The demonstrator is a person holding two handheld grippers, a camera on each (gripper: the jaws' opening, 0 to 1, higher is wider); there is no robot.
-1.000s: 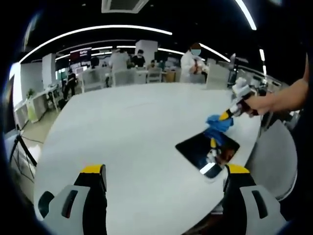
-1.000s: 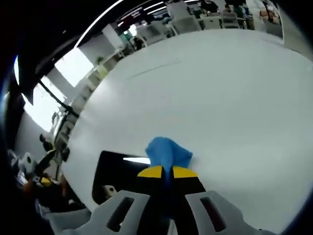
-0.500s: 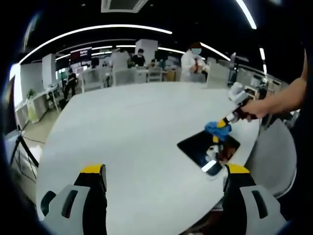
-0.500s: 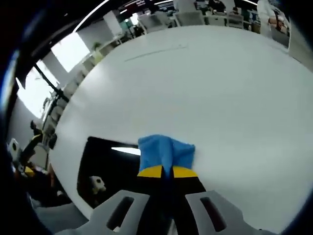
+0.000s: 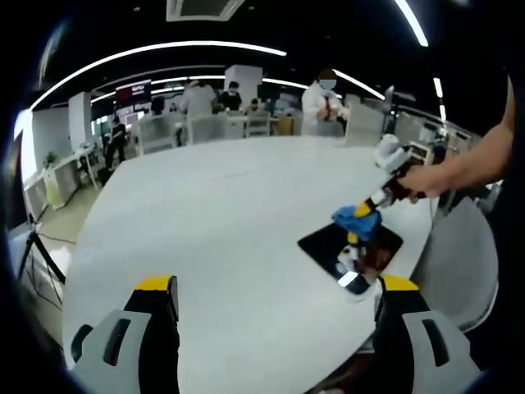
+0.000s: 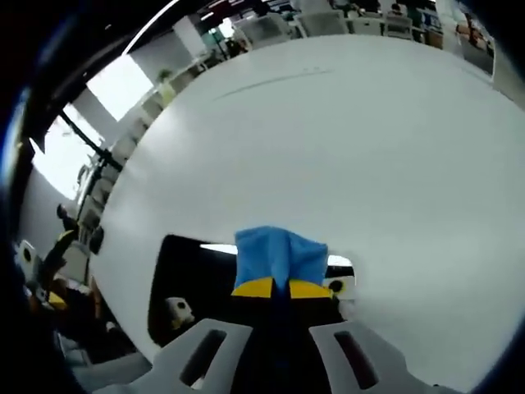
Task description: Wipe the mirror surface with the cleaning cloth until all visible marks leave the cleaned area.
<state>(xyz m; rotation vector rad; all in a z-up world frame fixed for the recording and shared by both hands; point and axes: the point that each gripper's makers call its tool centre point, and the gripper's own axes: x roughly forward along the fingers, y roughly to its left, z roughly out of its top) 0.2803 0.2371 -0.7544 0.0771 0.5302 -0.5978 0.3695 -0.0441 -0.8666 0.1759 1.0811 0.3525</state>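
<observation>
The mirror point(image 5: 351, 249) is laid flat on the white worktop point(image 5: 221, 222), at the right of the left gripper view and close to the worktop's near edge, where it can be reached from above. In the right gripper view the mirror point(image 6: 197, 279) appears as a dark panel at lower centre, with ceiling lights reflected in it as bright patches. No marks can be made out on its surface at this size, so how much wiping is left cannot be judged.

The blue cleaning cloth point(image 6: 277, 256) is bunched and pinched between the yellow-tipped jaws of the right gripper point(image 6: 277, 289), which are closed tight on it; a wad is left projecting beyond the tips, presumably so that cloth and not metal meets the glass. In the left gripper view the cleaning cloth point(image 5: 355, 220) is seen over the far part of the mirror; whether it is pressed onto the glass or held just above it cannot be told.

The left gripper point(image 5: 275, 287) is held well back over bare worktop with its jaws wide apart and nothing between them, apparently kept clear of the wiping and placed so the whole workspace is kept visible.
</observation>
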